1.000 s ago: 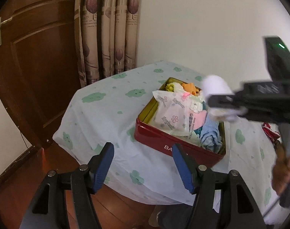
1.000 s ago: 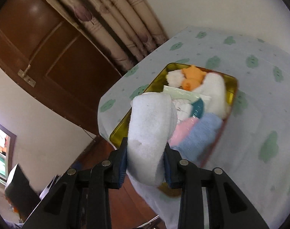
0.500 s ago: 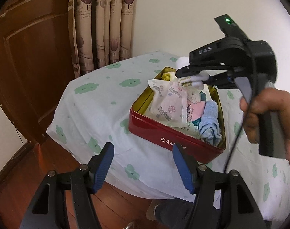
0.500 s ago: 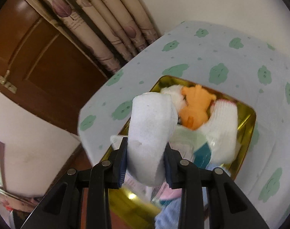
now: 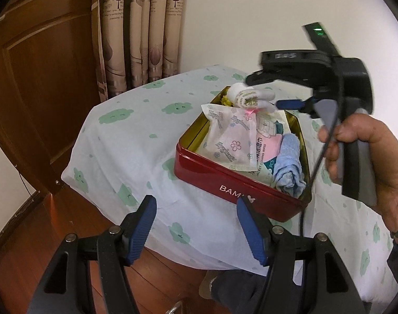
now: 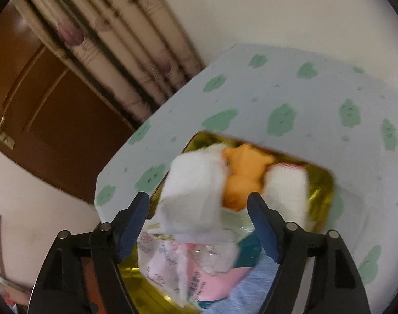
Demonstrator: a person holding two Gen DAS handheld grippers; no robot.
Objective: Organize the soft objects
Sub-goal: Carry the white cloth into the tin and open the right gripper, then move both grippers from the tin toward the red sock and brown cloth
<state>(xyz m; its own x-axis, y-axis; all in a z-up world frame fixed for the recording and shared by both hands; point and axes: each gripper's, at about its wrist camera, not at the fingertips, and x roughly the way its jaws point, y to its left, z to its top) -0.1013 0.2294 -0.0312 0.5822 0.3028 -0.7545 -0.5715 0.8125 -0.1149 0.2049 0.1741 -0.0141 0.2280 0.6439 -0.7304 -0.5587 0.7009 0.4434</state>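
The red tin (image 5: 225, 183) stands on the table (image 5: 125, 141), which is covered with a pale cloth printed with green clouds; the tin is near the table's front edge in the left wrist view, and its inside wall is golden. The right gripper (image 6: 199, 209) hangs over the far end of the tin, and its jaws are opening; the white rolled cloth (image 6: 193, 196) is between them, close to the left blue pad, but the pads (image 6: 261, 225) do not press on it, and the picture is blurred, so I cannot tell if the roll already rests on the things below. In the left wrist view the same roll (image 5: 240, 95) is seen at the far end of the tin, just under the right gripper (image 5: 277, 96), which a hand (image 5: 366, 162) holds by its grip. Beside the roll lie an orange soft toy (image 6: 243, 175) and another white cloth with a pink edge (image 6: 285, 191), both against the far wall of the tin; nearer are a pack of tissues (image 5: 230, 141), a pink wipes packet (image 5: 267, 146) and a blue towel (image 5: 289, 167) at the right side of the tin. The left gripper (image 5: 196, 230) is over the table's front edge, well apart from the tin; its jaws are spread with nothing between them. Behind the table are a curtain (image 5: 141, 31) and a brown door (image 5: 41, 78).
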